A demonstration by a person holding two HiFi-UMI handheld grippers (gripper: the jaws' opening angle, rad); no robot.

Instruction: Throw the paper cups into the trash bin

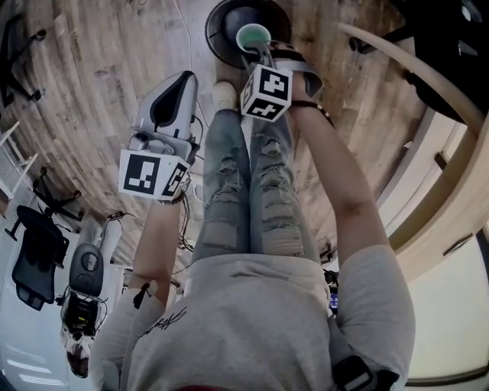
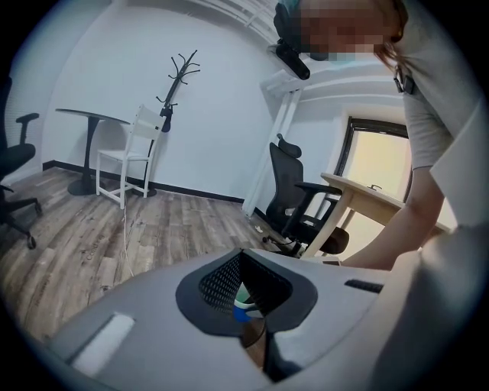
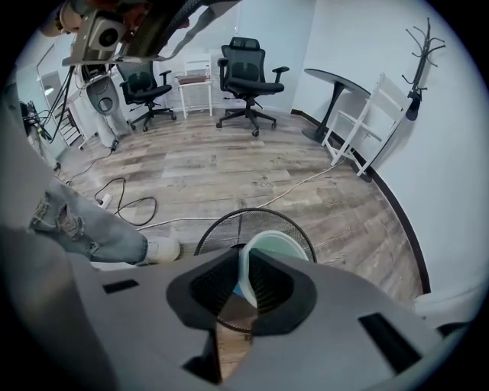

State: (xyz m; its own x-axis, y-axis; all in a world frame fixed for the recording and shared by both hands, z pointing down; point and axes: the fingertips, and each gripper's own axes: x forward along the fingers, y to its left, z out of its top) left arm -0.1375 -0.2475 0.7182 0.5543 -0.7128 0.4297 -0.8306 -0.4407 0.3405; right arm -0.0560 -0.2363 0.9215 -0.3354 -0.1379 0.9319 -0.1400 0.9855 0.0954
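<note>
My right gripper [image 1: 261, 52] is shut on the rim of a pale green paper cup [image 1: 253, 35]. It holds the cup right over a round black mesh trash bin [image 1: 223, 21] on the wooden floor. In the right gripper view the cup [image 3: 276, 248] sticks out past the jaws [image 3: 243, 279], above the bin's rim [image 3: 216, 227]. My left gripper [image 1: 174, 90] hangs at knee height to the left of the legs, away from the bin. A white, green and blue paper cup [image 2: 243, 299] shows pinched between its jaws [image 2: 244, 305]; most of that cup is hidden.
The person's jeans-clad legs [image 1: 248, 183] and a white shoe [image 1: 224, 95] stand beside the bin. A wooden desk [image 1: 428, 153] runs along the right. Office chairs [image 3: 246, 76], a round table [image 3: 336, 99], a white chair [image 2: 130, 156], a coat rack [image 2: 177, 84] and floor cables [image 3: 130, 206] surround the spot.
</note>
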